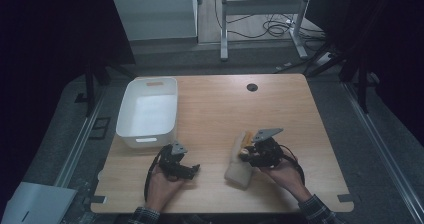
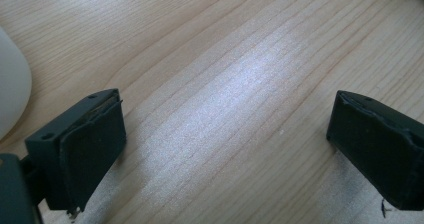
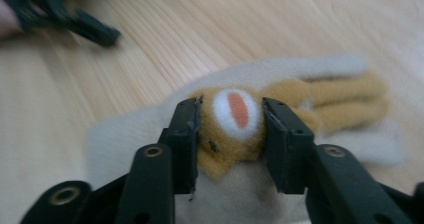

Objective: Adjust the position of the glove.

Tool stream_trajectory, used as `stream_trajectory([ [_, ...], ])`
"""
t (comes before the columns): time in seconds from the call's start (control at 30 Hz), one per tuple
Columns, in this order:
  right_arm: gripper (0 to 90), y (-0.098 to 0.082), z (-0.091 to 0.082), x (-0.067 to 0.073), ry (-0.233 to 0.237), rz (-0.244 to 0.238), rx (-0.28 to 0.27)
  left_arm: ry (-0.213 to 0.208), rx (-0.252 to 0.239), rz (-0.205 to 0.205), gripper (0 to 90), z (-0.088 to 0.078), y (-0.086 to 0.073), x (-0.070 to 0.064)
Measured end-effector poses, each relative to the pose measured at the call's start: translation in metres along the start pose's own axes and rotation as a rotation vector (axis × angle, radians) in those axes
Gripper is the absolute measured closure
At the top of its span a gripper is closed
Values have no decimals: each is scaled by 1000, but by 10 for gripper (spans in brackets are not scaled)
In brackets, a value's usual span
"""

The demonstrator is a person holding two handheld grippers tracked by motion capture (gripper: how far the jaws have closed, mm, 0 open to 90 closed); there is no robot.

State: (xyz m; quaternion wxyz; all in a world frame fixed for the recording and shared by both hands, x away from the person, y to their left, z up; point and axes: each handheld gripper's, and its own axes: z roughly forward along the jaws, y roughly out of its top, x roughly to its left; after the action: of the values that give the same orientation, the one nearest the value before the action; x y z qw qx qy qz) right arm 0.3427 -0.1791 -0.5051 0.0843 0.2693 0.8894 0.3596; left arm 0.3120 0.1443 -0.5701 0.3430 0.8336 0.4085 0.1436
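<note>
From above, the soft toy (image 1: 240, 159) lay on the wooden surface (image 1: 210, 109) near the person's edge, pale with a tan part at its far end. The right tongs (image 1: 243, 153) met it at that tan part. The right gripper view showed more: the tan plush head with a white and orange patch (image 3: 235, 121) sat between the two black jaws, both pads touching its sides. The left tongs (image 1: 194, 169) were apart from the toy, near the white bin (image 1: 148, 109). The left gripper view showed their jaws standing wide over bare wood, with nothing between them. Both hands rested low on the surface, the right hand (image 1: 280, 173) angled toward the toy, the left hand (image 1: 162, 181) pointing toward the middle.
</note>
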Motion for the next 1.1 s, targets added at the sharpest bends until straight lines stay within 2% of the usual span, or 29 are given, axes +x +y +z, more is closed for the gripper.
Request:
stream_trajectory([
  [0.03, 567, 0, 0, 0, 0, 0, 0, 0, 0, 0, 23, 0, 0, 0],
  [0.07, 521, -7, 7, 0, 3, 9, 23, 0, 0, 0, 23, 0, 0, 0],
  [0.17, 490, -12, 8, 0, 10, 27, 6, -1, 2, 3, 23, 0, 0, 0],
  [0.2, 439, -12, 3, -3, 20, 45, -9, 0, 0, 1, 23, 0, 0, 0],
  [0.23, 439, -12, 3, -3, 20, 45, -9, 0, 0, 1, 23, 0, 0, 0],
  [0.27, 417, -11, -7, -6, 8, 47, -31, 0, 0, 0, 23, 0, 0, 0],
  [0.33, 416, -11, -13, -7, 4, 53, -48, 0, 0, 0, 23, 0, 0, 0],
  [0.37, 421, -15, -25, -11, -12, 65, -70, 0, 0, 0, 23, 0, 0, 0],
  [0.4, 421, -15, -25, -11, -12, 65, -70, 0, 0, 0, 23, 0, 0, 0],
  [0.43, 442, -18, -30, -12, -23, 70, -75, -1, 3, 3, 23, 0, 0, 0],
  [0.47, 539, -29, -38, -16, -31, 78, -81, -1, 3, 3, 23, 0, 0, 0],
  [0.53, 666, -40, -42, -18, -28, 76, -80, -1, 3, 3, 23, 0, 0, 0],
  [0.57, 666, -40, -42, -18, -28, 76, -80, -1, 3, 3, 23, 0, 0, 0],
  [0.6, 748, -55, -43, -17, -8, 77, -70, -1, 4, 3, 23, 0, 0, 0],
  [0.67, 792, -64, -41, -14, 18, 80, -67, 0, 4, 3, 23, 0, 0, 0],
  [0.83, 810, -72, -28, -2, 40, 50, -47, 2, 2, 0, 23, 0, 0, 0],
  [0.93, 810, -67, -13, 3, 39, 24, -20, 1, 2, 0, 23, 0, 0, 0],
  [1.1, 802, -58, -1, 4, 35, 21, -29, 0, 3, 1, 21, 0, 0, 0],
])
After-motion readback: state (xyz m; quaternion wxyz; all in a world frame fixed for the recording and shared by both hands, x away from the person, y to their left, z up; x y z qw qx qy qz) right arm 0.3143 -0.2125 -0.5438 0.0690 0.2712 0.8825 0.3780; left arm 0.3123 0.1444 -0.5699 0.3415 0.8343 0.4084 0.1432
